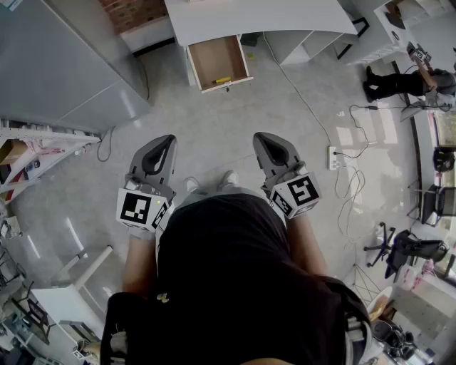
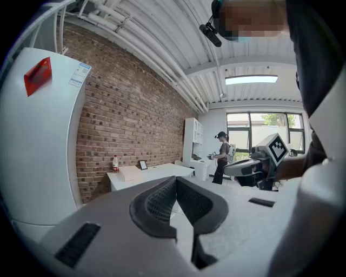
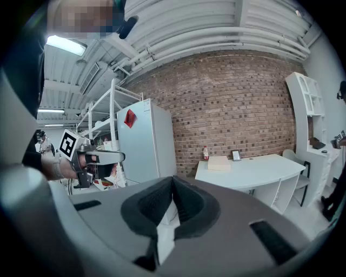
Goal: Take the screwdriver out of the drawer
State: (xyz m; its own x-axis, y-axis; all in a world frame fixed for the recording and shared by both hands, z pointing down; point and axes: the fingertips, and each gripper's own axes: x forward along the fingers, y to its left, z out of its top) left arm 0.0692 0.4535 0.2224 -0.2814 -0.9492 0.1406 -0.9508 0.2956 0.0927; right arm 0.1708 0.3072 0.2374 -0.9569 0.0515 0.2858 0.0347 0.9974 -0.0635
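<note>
Standing well back from the drawer, you are at the very start of the job: the approach, with nothing grasped. The drawer is pulled out from under the white worktop ahead of you, and the screwdriver, with what looks like a yellow handle, lies inside it near the front edge, towards the right-hand corner, crosswise to your line of approach. You hold both tools low in front of your waist, pointing forward over the bare floor. The left gripper has its jaws brought together at the tips with nothing between them, and the right gripper is the same, closed and empty; each gripper's own view confirms this, the ribbed pads meeting at the front. The next move, as I judge it, is to walk up to the drawer until it is within reach, choose one gripper (the right seems better placed for that corner), part its jaws before lowering it, and bring it down over the handle so the jaws straddle the tool across its length. The drawer front stands close beside the screwdriver, so you will likely need to come in from above rather than from the front.
</note>
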